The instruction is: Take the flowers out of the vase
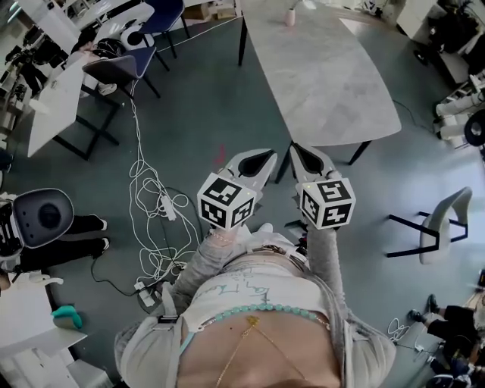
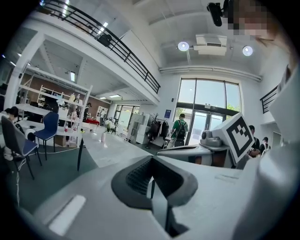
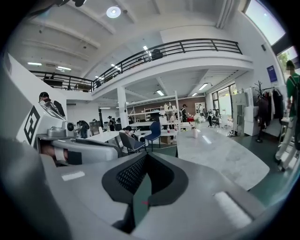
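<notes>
Head view: a person's torso (image 1: 250,318) fills the bottom of the frame. Just above it, the left gripper (image 1: 265,158) and right gripper (image 1: 299,154) are held side by side, pointing at the near end of a pale table (image 1: 333,83). Left and right gripper views: each pair of jaws is pressed together, with nothing between them. Cables (image 1: 151,212) lie on the floor at centre left, and a chair (image 1: 443,223) stands at right. The vase (image 1: 290,17), flowers (image 3: 197,120) still in it, stands at the table's far end, top centre, well apart from both grippers.
</notes>
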